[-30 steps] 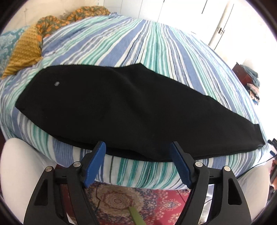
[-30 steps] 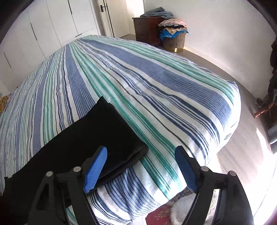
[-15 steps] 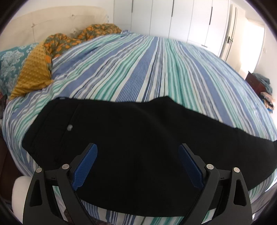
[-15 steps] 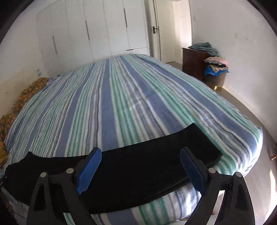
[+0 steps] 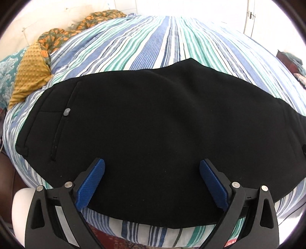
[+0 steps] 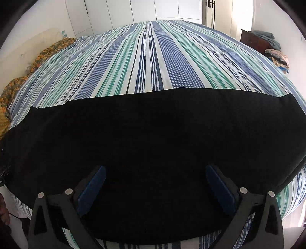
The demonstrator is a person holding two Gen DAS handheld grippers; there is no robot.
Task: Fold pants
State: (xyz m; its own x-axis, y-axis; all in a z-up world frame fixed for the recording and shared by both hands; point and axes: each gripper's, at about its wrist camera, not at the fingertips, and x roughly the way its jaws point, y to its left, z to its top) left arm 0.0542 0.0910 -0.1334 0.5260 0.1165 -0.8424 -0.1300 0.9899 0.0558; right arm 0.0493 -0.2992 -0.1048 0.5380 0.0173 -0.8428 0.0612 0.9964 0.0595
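Observation:
Black pants (image 5: 153, 122) lie flat along the near edge of a striped bed (image 5: 168, 40), folded lengthwise, waist and a pocket with a grey button (image 5: 67, 111) to the left. My left gripper (image 5: 152, 166) hovers over the waist half, jaws opening wide, no cloth pinched between its blue pads. In the right wrist view the leg half of the pants (image 6: 153, 134) fills the foreground, hem end to the right. My right gripper (image 6: 155, 172) hangs above it, jaws opening wide, nothing gripped.
A yellow dotted cushion (image 5: 30, 76) and orange-patterned cloth (image 5: 82, 23) lie at the bed's left head end. A dark dresser with piled clothes (image 6: 267, 46) stands at the far right. White wardrobe doors (image 6: 145, 9) line the back wall. A patterned rug (image 5: 114, 239) lies below the bed edge.
Both grippers opened wider and came in lower over the pants. The right one swung left from the hem corner and rolled level, now facing across the leg section.

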